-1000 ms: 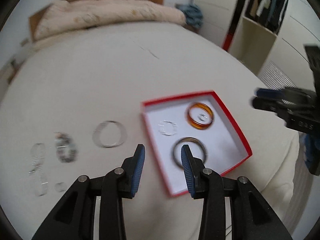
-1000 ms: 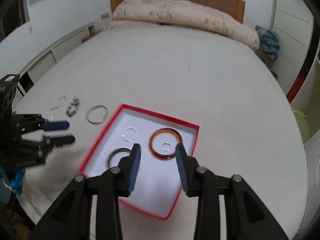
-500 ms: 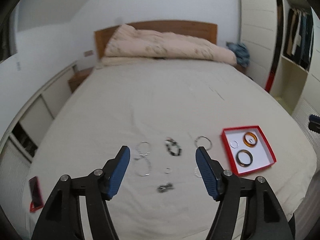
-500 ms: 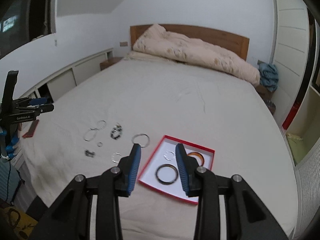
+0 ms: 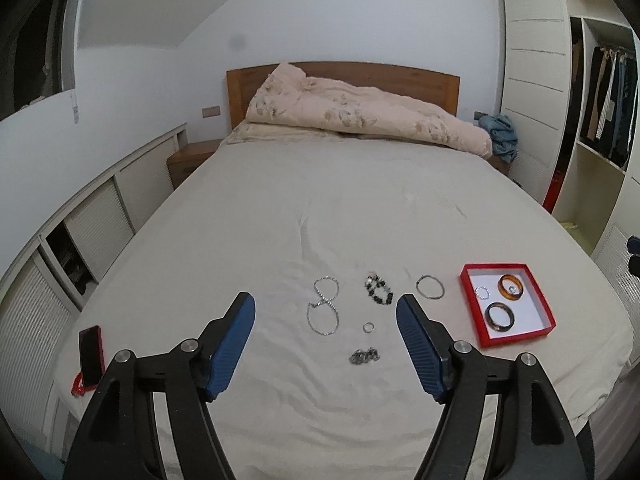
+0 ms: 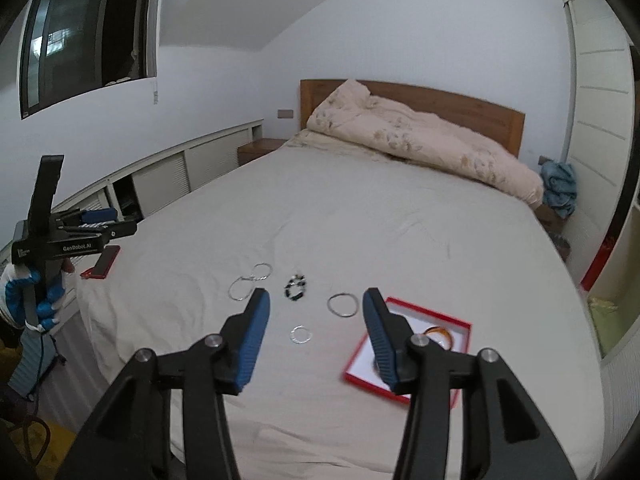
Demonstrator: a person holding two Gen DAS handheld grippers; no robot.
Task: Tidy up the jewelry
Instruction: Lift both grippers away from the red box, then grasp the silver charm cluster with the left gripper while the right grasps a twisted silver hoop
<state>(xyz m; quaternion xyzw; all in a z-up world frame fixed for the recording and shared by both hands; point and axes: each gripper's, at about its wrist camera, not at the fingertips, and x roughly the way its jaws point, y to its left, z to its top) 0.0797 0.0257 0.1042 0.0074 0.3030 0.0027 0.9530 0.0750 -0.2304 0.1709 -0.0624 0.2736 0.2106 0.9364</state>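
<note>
Bed [image 5: 360,208] is carrying everything, all of it sitting toward the foot edge. Both rigs are now pulled well back and up compared with a second ago, when each was hovering right over the box; looks like a reset between picks, not a pick in progress. Left gripper [image 5: 325,346] is hanging over the foot edge with its jaws spread wide and nothing between them; they were much narrower a second ago. Right gripper [image 6: 316,334] is also holding nothing, jaws moderately open and wider than before. Red box [image 5: 541,303] is lying near the foot edge toward the wardrobe side, already holding an amber bangle [image 5: 511,287], a dark bangle [image 5: 499,316] and a small beaded ring [image 5: 482,292]. Still loose on the sheet beside it, toward the phone side: a long silver chain [image 5: 323,306], a black bead bracelet [image 5: 378,289], a thin silver bangle [image 5: 430,287] closest to the box, a clumped dark chain [image 5: 364,356] and a small ring [image 5: 368,327]. Red phone [image 5: 91,354] is sitting at the far-side edge. I'm reading this as roughly a third done, with five pieces left.
</note>
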